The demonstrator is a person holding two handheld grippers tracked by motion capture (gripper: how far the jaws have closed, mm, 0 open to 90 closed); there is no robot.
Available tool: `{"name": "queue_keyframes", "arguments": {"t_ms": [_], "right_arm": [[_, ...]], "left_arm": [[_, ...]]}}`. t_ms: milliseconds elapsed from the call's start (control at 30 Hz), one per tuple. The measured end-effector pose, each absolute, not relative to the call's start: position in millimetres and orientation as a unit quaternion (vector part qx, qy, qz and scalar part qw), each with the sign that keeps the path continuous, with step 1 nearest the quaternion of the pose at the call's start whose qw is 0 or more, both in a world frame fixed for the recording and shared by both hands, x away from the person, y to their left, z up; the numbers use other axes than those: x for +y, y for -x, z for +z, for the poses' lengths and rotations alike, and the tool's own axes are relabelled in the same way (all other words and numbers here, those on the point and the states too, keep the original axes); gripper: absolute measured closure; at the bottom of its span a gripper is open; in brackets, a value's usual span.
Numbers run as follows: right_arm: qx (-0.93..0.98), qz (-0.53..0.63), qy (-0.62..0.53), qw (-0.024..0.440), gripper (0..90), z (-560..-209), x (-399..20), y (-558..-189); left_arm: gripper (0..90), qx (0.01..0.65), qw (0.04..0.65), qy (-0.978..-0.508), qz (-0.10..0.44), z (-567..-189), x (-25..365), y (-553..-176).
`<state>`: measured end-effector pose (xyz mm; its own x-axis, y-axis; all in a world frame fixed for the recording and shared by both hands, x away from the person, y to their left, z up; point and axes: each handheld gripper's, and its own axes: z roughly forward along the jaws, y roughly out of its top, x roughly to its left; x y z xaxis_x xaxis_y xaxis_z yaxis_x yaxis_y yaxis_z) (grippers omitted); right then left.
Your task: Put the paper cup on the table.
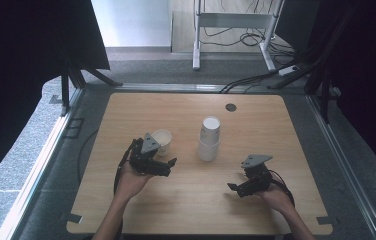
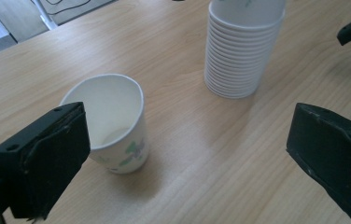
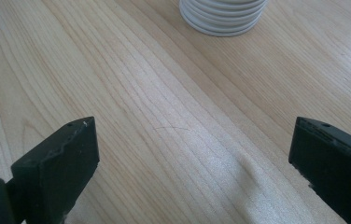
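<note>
A single white paper cup (image 1: 162, 141) with a green print stands upright and empty on the wooden table (image 1: 126, 205). In the left gripper view the cup (image 2: 113, 126) sits just beyond the left jaw, apart from the pads. My left gripper (image 1: 171, 167) (image 2: 190, 126) is open with bare table between its jaws. To the right of the cup, a stack of white cups (image 1: 209, 138) (image 2: 241, 46) stands upside down. My right gripper (image 1: 238, 182) (image 3: 192, 140) is open over bare wood, and the base of the stack (image 3: 222, 16) lies ahead of it.
A round cable hole (image 1: 231, 107) lies near the table's far edge. Dark curtains hang on both sides. Beyond the table a white desk frame (image 1: 196, 50) stands on the floor with cables (image 1: 246, 80) around it.
</note>
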<state>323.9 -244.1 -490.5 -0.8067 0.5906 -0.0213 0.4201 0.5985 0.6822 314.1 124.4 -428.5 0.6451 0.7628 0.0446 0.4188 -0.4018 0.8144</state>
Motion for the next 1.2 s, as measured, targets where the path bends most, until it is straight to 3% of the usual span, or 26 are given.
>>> {"name": "queue_keyframes", "arguments": {"t_ms": [767, 1200], "right_arm": [[0.875, 0.363, -0.297, 0.117, 1.6, -492.4, -251.2, -316.6], [0.882, 0.344, -0.298, 0.120, 1.2, -502.2, -253.8, -310.1]], "left_arm": [[0.0, 0.360, 0.431, -0.807, 0.183, -476.3, 124.0, -275.5], [0.0, 0.355, 0.395, -0.833, 0.156, -504.5, 109.4, -269.2]]}}
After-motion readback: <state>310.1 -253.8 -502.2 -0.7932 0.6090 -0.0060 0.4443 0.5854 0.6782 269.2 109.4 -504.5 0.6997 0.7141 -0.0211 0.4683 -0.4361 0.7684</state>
